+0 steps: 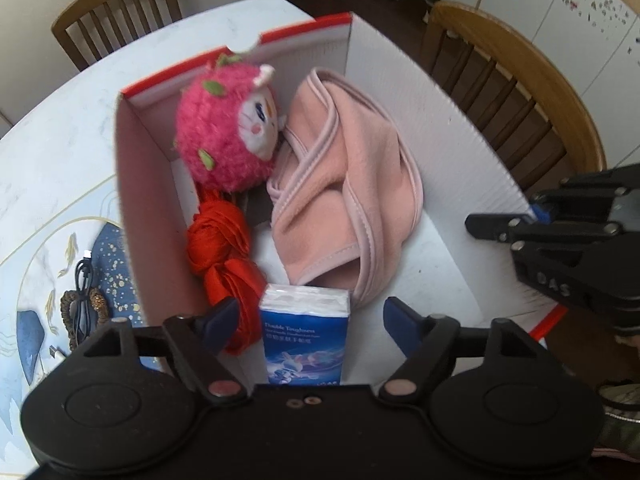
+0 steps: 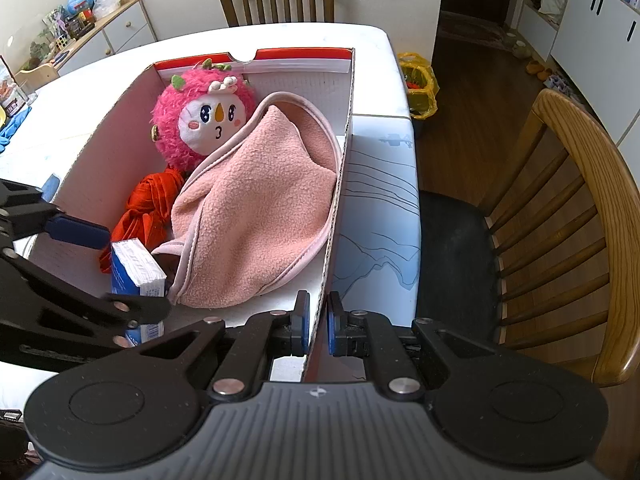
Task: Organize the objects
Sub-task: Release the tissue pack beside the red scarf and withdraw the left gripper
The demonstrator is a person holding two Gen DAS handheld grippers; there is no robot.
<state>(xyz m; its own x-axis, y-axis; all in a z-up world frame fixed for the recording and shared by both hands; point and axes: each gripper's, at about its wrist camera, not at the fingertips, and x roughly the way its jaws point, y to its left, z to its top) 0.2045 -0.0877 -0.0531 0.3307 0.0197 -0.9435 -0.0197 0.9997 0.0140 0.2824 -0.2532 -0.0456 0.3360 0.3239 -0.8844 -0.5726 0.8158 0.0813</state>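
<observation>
box: white cardboard box (image 1: 420,120) with red rim, sat open on the white table (image 1: 60,140); all places below given relative to it
left gripper: left gripper (image 1: 308,320) hovered over the box's near end, jaws spread wide, pads clear of the tissue pack on both sides, gripping nothing
right gripper: right gripper (image 2: 318,322) at the box's near right wall, jaws closed tight on that wall's cardboard edge, one pad inside, one outside
tissue pack: blue-and-white tissue pack (image 1: 306,332) stood upright inside the box at its near end, between the left jaws, untouched
plush: pink plush toy (image 2: 204,116) inside, at far left corner
towel: pink fleece towel (image 2: 256,208) inside, bunched along right wall, touching the plush
red cloth: red knotted cloth (image 1: 224,248) inside, along left wall, between plush and tissue pack
cable: black cable (image 1: 84,280) outside the box, on the table by its left wall
chairs: wooden chair (image 2: 580,220) right of the box, another beyond its far end
</observation>
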